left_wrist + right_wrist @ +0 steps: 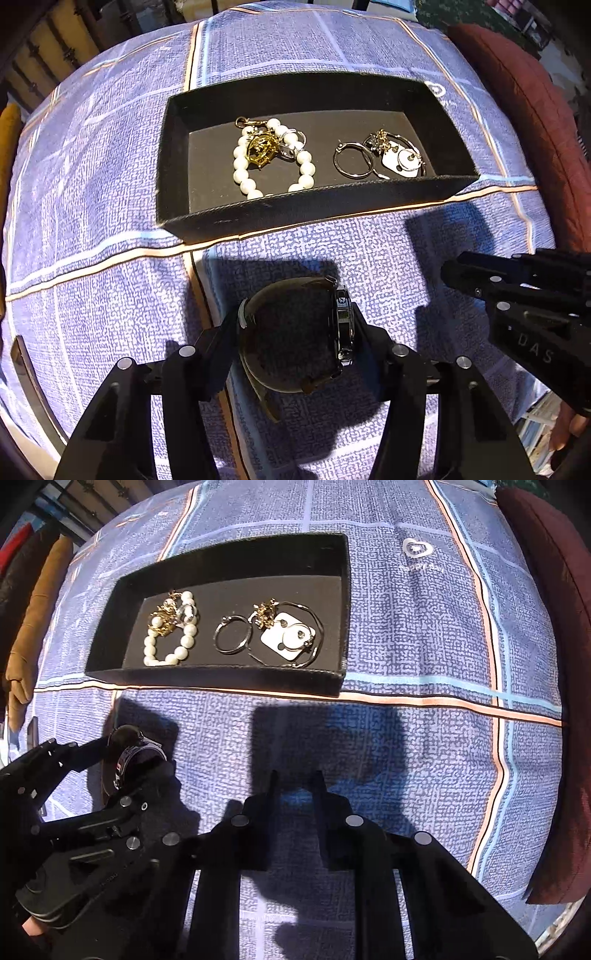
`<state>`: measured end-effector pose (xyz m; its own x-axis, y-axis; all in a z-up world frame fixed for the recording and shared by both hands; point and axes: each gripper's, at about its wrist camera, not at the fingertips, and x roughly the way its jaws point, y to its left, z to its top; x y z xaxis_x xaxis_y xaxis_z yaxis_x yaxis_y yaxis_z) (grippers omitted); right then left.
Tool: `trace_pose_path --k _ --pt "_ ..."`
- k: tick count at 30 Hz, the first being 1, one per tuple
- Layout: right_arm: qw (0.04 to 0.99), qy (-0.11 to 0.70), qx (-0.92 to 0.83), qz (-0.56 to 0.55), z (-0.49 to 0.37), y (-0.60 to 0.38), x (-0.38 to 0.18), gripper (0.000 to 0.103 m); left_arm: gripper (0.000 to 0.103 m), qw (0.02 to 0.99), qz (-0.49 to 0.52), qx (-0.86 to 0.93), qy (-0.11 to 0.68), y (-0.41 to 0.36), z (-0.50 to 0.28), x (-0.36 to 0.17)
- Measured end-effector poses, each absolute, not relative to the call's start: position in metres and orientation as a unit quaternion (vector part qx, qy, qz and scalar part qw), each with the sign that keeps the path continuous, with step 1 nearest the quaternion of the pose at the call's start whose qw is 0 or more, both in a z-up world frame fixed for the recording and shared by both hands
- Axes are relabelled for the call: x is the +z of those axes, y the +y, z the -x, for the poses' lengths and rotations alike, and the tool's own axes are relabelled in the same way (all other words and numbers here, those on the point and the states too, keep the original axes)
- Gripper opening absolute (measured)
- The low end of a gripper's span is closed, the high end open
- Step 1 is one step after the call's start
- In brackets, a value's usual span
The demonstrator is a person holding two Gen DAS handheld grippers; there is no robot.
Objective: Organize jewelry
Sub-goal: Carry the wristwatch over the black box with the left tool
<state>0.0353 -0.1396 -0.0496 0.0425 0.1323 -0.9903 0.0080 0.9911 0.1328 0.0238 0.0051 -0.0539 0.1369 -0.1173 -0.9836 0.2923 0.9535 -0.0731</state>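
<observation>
My left gripper is shut on a wristwatch with a dark strap and a metal case, held just above the blue cloth in front of the black tray. Inside the tray lie a pearl bracelet with a gold charm, silver hoop rings and a white earring card. In the right wrist view my right gripper hangs over bare cloth, its jaws close together with a narrow gap and nothing between them. The left gripper with the watch is at its left.
A blue checked bedcover covers the whole surface. A maroon cushion borders it on the right and an ochre cushion on the left. The right gripper's body reaches in from the right, close to the watch.
</observation>
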Motion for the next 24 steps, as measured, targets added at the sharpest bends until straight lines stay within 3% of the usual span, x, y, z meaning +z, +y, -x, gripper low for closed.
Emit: trace_pose_path --k 12,24 --pt "0.725 0.683 0.075 -0.047 -0.041 -0.107 -0.035 0.018 0.055 0.753 -0.054 -0.138 0.641 0.046 0.002 -0.028" --pt "0.737 0.668 0.088 -0.056 -0.024 -0.116 -0.009 0.018 0.055 0.759 -0.066 -0.156 0.628 0.040 -0.013 0.005"
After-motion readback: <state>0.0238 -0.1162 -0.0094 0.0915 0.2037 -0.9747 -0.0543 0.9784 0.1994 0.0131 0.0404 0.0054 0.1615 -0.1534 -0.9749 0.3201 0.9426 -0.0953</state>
